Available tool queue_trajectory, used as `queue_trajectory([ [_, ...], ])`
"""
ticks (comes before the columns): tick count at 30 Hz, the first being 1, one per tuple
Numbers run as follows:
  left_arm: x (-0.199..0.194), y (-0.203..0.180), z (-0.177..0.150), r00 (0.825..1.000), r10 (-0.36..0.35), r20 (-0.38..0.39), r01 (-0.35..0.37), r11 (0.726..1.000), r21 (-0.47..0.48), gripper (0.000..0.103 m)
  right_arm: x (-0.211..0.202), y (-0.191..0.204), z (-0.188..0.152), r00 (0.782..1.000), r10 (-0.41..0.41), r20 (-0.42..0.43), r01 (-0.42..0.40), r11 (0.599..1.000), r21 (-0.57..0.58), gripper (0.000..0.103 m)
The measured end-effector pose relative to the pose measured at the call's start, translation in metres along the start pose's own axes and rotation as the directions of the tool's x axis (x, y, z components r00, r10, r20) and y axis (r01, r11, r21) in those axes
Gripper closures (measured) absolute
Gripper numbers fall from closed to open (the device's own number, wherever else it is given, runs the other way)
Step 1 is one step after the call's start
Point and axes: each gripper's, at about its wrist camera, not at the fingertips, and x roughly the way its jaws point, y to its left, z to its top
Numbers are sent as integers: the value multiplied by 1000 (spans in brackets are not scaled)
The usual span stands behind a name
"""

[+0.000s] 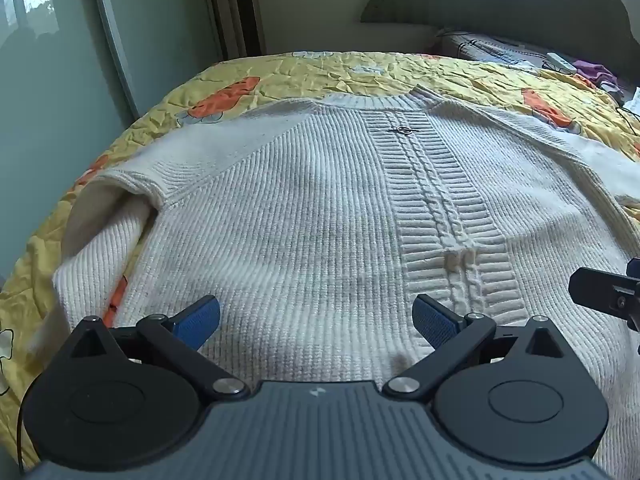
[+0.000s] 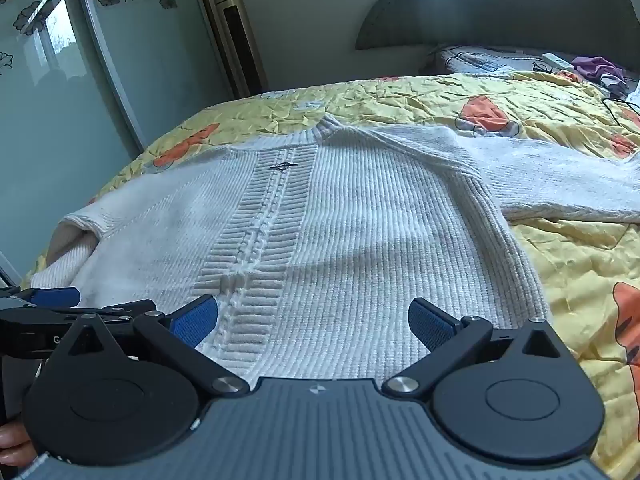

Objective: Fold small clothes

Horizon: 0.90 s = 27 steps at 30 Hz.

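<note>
Both grippers, left [image 1: 316, 326] and right [image 2: 313, 325], hang wide-jawed, seemingly above the sweater [image 1: 320, 208].

My sweater's [image 1: 304, 216] hem lay hidden beneath my own housing; its right sleeve [image 2: 568, 184] ran off the frame edge. Items by the pillow [image 2: 472, 60] were too small to identify.

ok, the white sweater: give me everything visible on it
The white sweater is a chunky rib knit, laid flat and unfolded, front up, on the yellow floral quilt, round collar at the far end. A cable-and-rib panel runs down its middle, with a small metal ornament near the collar. One sleeve lies stretched sideways; the other is bent back alongside the body near the bed's edge. Faint greyish marks show on the front. Nothing visibly grips it.
</note>
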Motion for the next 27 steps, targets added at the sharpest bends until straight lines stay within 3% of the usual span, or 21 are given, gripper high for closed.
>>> queue_trajectory([
  [12, 0, 0, -3, 999, 15, 28, -15, 1000, 10, 0, 1, -3, -5, 1000, 15, -23, -15, 1000, 12, 0],
  [19, 10, 8, -5, 999, -46, -4, 46, 998, -51, 0, 4, -1, -4, 1000, 14, -28, -13, 1000, 10, 0],
  [27, 10, 3, -8, 1000, -14, 2, 14, 999, -44, 0, 6, -2, -7, 999, 17, -36, -16, 1000, 19, 0],
])
